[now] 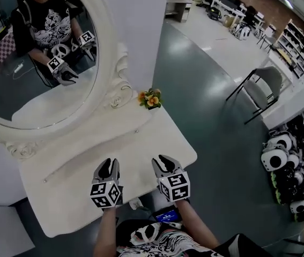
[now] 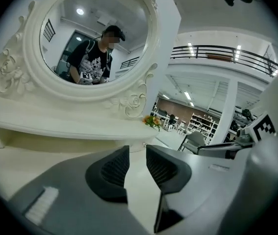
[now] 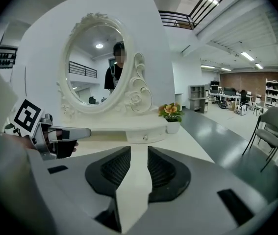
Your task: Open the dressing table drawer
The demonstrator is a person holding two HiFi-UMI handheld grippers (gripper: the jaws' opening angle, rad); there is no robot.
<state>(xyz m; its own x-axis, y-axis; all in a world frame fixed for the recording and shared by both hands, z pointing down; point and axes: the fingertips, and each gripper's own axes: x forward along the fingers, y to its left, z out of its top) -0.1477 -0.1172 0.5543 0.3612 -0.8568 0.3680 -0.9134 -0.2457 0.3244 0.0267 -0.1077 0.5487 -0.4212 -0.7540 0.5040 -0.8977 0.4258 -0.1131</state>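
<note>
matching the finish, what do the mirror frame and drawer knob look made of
Mirror frame: painted wood or moulded resin, cream, satin; carved scrolls, no grain showing. Drawer knob: perhaps metal or glass, small pale glint; too small to be sure.

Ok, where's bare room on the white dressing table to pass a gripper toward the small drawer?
The white tabletop is bare from the left gripper and right gripper up to the raised shelf holding the small white drawer, and out to its right corner. Only the shelf's right end is taken, by the pot of orange and yellow flowers.
</note>
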